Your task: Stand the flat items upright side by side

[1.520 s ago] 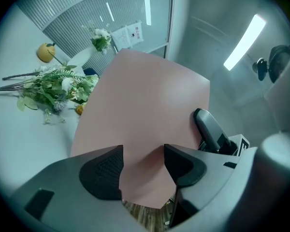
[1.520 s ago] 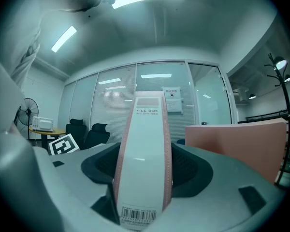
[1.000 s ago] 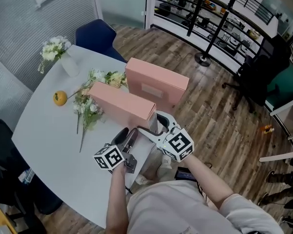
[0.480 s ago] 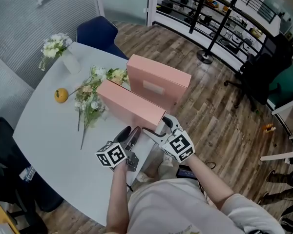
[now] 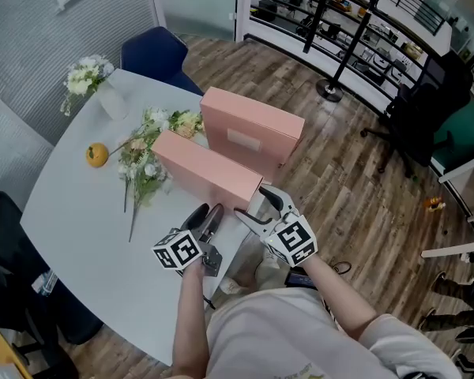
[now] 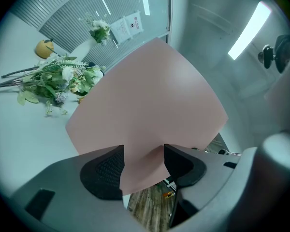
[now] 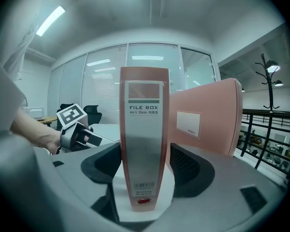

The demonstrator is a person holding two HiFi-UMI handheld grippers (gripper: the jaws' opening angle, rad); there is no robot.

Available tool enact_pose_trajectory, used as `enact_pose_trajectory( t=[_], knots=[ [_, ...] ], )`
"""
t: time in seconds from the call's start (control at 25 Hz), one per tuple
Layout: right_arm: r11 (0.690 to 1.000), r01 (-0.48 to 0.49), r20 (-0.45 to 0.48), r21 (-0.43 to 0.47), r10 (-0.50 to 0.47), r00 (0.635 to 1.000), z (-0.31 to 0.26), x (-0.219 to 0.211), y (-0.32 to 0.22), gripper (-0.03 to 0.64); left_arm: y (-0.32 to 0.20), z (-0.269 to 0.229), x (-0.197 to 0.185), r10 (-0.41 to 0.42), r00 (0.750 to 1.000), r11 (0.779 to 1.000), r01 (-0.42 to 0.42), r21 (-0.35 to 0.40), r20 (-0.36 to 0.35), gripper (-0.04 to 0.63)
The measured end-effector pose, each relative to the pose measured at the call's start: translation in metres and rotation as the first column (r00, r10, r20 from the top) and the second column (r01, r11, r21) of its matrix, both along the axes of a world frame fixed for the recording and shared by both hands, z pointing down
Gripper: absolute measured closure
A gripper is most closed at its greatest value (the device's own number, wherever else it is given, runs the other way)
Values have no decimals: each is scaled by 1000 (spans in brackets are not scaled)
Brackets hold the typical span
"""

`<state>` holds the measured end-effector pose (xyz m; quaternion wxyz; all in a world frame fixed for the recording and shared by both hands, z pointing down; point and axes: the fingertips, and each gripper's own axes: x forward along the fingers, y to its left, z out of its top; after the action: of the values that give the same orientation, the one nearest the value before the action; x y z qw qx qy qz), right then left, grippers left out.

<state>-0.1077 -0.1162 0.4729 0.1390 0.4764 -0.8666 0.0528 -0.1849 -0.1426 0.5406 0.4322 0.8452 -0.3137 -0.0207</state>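
Observation:
Two pink file boxes stand on the white round table (image 5: 79, 219). The far box (image 5: 253, 133) is upright on its own. The near box (image 5: 205, 170) stands beside it, its grey spine (image 7: 144, 139) labelled FILE BOX facing me at the table's near edge. My right gripper (image 5: 258, 208) is shut on that spine end, with a pad on each side. My left gripper (image 5: 208, 218) is shut on the same box's lower near corner (image 6: 144, 168), and the pink side face fills the left gripper view. In the right gripper view the far box (image 7: 205, 115) shows just right of the held one.
Loose flowers (image 5: 142, 164) lie left of the boxes, with an orange (image 5: 96, 155) and a vase of white flowers (image 5: 95, 85) further left. A blue chair (image 5: 154, 54) stands behind the table. The table's edge runs just under the grippers, with wood floor (image 5: 340, 196) to the right.
My right gripper has sunk a little and drawn slightly toward me at the near box's spine end. The left gripper and both boxes have hardly moved.

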Motion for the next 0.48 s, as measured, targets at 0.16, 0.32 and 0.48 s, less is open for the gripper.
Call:
enact_pose_trajectory(
  t=[0.16, 0.32, 0.48],
  knots=[
    [1000, -8, 17, -5, 8, 1000, 1, 2, 4, 296, 1, 1, -1, -7, 1000, 1000, 7, -3, -1, 335],
    [1000, -7, 16, -9, 7, 1000, 3, 2, 7, 301, 2, 0, 0, -8, 1000, 1000, 8, -2, 2, 335],
    [1000, -3, 2, -9, 3, 1000, 4, 2, 7, 333, 2, 3, 2, -4, 1000, 1000, 4, -7, 12, 336]
  ],
)
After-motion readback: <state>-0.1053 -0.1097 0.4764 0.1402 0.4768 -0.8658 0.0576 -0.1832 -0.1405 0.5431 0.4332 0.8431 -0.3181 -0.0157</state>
